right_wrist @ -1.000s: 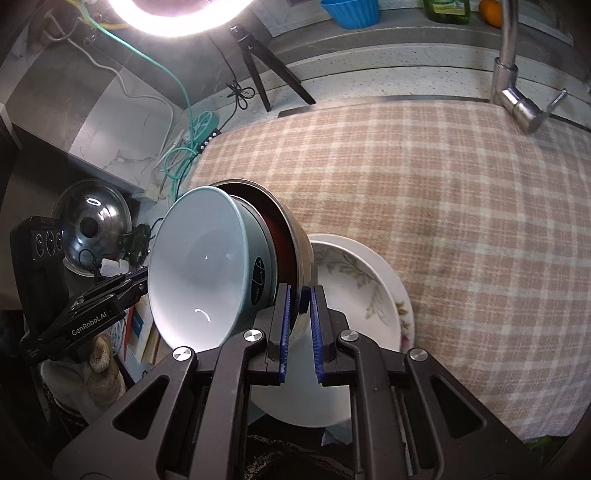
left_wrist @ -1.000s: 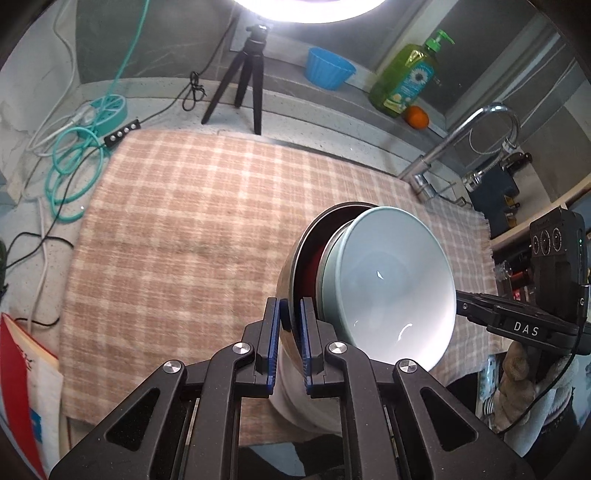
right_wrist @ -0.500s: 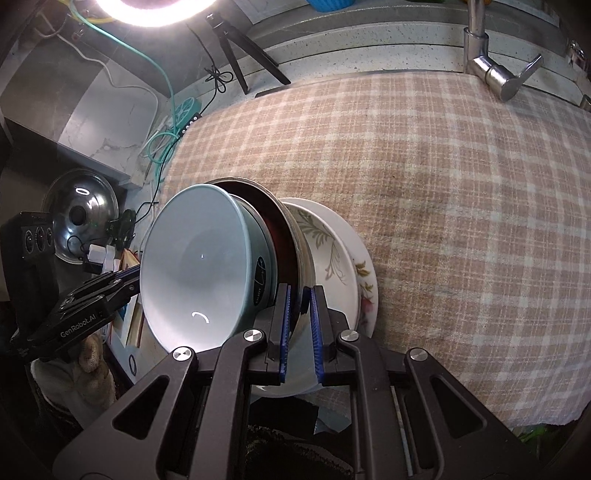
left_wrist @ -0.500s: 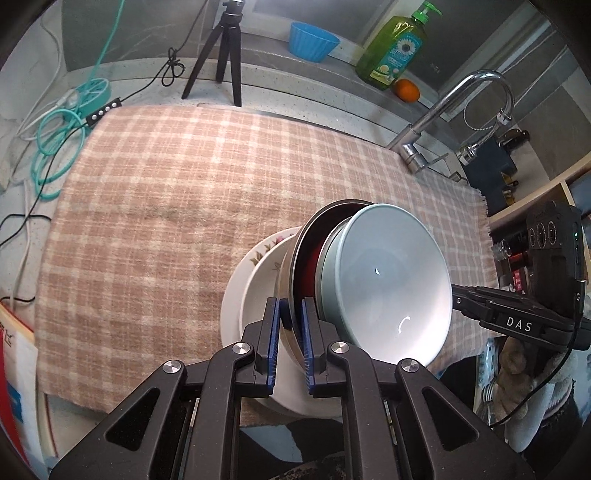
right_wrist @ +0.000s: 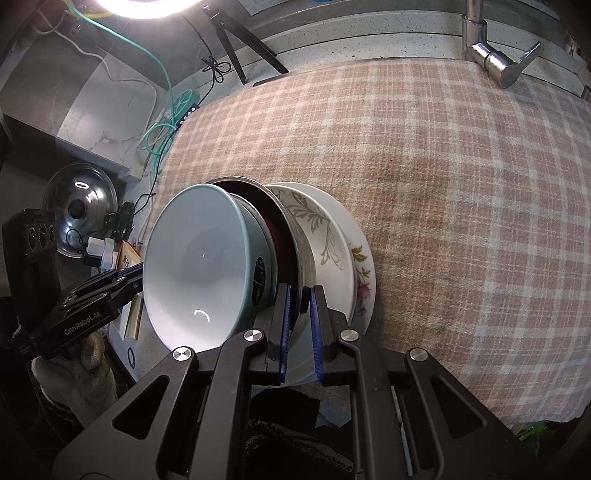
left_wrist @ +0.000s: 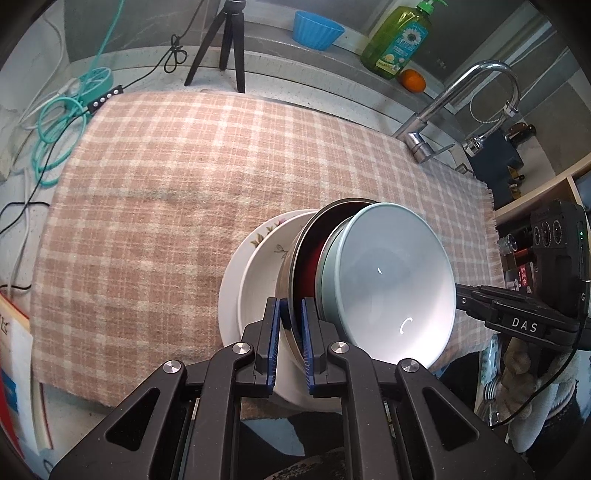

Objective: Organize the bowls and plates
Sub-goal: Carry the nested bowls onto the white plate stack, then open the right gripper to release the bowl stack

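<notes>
Both grippers hold one stack from opposite sides. A pale blue-green bowl [left_wrist: 388,280] nests in a steel bowl with a dark red inside [left_wrist: 308,254]. My left gripper [left_wrist: 290,317] is shut on the steel bowl's rim. My right gripper [right_wrist: 299,306] is shut on the same steel bowl [right_wrist: 301,258], with the blue-green bowl [right_wrist: 199,269] inside it. White floral plates [left_wrist: 255,273] sit under the bowls, also seen in the right wrist view [right_wrist: 347,254], over the checked cloth [left_wrist: 166,192] near its front edge. Whether the plates rest on the cloth is unclear.
A tripod [left_wrist: 225,40], blue cup [left_wrist: 317,29], green soap bottle [left_wrist: 399,40] and orange [left_wrist: 413,79] stand at the back. A tap [left_wrist: 443,110] is at the right. Cables [left_wrist: 59,125] lie at the left. A pot lid [right_wrist: 79,210] is beyond the counter.
The stack has moved forward over the cloth; more of the floral plates now shows beneath the bowls. Both grippers stay shut on the steel bowl.
</notes>
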Action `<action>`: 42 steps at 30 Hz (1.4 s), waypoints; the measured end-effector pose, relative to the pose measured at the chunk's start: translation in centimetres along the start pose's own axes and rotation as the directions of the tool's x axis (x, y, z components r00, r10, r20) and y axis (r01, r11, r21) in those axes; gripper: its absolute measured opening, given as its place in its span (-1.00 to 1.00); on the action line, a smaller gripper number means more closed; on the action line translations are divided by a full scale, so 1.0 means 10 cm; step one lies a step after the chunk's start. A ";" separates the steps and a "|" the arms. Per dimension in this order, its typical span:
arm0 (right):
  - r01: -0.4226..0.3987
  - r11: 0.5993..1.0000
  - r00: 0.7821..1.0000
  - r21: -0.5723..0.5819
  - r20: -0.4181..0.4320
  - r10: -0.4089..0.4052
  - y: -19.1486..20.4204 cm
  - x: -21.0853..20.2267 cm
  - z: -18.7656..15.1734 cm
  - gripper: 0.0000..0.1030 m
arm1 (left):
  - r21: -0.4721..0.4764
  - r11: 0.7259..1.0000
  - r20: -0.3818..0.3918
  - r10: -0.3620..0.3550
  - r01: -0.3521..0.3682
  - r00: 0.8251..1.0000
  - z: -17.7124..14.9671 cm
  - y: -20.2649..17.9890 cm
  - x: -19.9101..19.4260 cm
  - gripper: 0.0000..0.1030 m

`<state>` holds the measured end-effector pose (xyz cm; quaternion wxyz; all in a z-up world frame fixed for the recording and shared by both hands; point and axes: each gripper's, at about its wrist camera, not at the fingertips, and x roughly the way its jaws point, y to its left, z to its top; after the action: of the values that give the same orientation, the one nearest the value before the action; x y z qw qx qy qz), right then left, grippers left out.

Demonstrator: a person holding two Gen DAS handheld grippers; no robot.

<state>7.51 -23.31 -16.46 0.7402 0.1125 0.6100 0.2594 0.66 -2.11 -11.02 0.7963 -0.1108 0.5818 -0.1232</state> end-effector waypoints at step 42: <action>0.112 0.992 0.984 -0.062 0.146 -0.102 0.08 -0.40 -0.05 -0.60 | 0.076 0.990 0.176 0.104 -0.119 0.979 -0.04 -0.13 -0.41 -0.53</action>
<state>6.37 -24.81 -12.84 0.7981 0.0719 0.5514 0.2319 -0.98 -2.00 -7.06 0.8530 -0.0540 0.5107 -0.0934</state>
